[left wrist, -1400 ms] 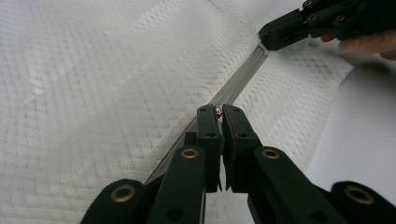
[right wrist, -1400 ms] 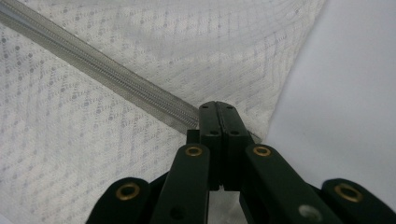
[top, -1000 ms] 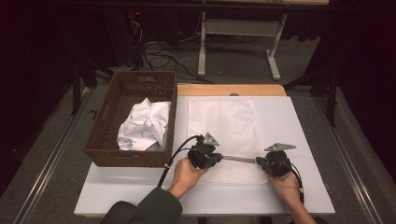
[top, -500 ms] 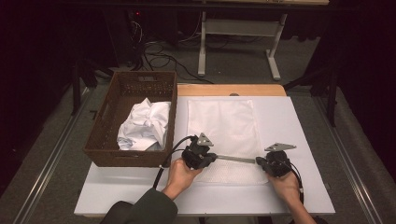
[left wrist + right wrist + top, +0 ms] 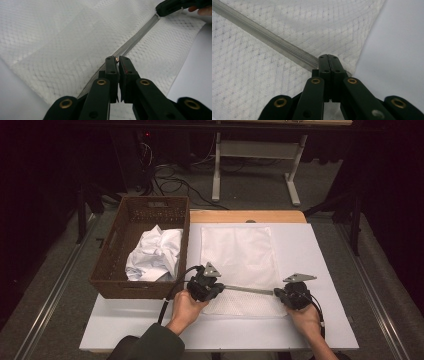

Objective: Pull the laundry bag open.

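A white mesh bag (image 5: 240,265) lies flat on the white table (image 5: 320,320), its zipper (image 5: 248,290) running along the near part between the two grippers; the left gripper (image 5: 117,59) has its jaws drawn nearly together on a small metallic zipper pull (image 5: 117,59), which sits right between the jaw tips; ahead of those tips the closed grey zipper runs on toward the other gripper, seen at the far upper right of the left gripper view; behind the tips, toward the camera, the mesh shows a parted seam, though its extent is unclear. The right gripper (image 5: 328,57) has its jaws pressed fully together on the end of the zipper tape at the bag's edge; the zipper stretches away from the tips to the upper left, and bare table lies to the right of the jaws. In the high view a brown wicker basket (image 5: 112,265) holding crumpled white cloth (image 5: 154,254) stands just beside the left gripper, on its outer side.
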The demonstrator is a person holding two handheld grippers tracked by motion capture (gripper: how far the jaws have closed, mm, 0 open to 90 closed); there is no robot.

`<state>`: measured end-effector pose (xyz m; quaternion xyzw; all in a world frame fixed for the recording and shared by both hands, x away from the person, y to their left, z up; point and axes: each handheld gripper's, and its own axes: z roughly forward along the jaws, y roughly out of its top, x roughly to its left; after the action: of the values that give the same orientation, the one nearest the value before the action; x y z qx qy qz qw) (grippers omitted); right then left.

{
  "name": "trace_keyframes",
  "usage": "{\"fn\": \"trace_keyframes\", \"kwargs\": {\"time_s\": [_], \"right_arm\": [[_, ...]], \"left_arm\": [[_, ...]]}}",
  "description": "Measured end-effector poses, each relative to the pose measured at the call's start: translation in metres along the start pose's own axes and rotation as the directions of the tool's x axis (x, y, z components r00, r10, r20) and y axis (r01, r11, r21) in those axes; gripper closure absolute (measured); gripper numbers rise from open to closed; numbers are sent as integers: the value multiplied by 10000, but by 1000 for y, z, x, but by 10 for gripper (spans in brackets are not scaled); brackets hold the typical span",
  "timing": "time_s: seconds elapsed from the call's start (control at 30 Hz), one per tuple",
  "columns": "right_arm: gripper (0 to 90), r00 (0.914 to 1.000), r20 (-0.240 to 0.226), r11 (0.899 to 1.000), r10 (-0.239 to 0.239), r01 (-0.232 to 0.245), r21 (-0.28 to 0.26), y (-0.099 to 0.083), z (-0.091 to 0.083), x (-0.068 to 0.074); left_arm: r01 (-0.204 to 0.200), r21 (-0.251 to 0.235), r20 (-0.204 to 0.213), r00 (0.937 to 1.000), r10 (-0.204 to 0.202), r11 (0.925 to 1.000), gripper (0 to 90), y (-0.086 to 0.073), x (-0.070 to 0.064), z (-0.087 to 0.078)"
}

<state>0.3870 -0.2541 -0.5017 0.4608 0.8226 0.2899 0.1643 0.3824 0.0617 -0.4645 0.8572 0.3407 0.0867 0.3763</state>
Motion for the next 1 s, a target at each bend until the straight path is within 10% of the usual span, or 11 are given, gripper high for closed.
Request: {"fn": "trace_keyframes", "kwargs": {"time_s": [1.0], "right_arm": [[900,10000,42,10000,-27,27,17,0,0,1]], "left_arm": [[149,15,-1560,9876,-145,9999,860,-32,8,-29]]}}
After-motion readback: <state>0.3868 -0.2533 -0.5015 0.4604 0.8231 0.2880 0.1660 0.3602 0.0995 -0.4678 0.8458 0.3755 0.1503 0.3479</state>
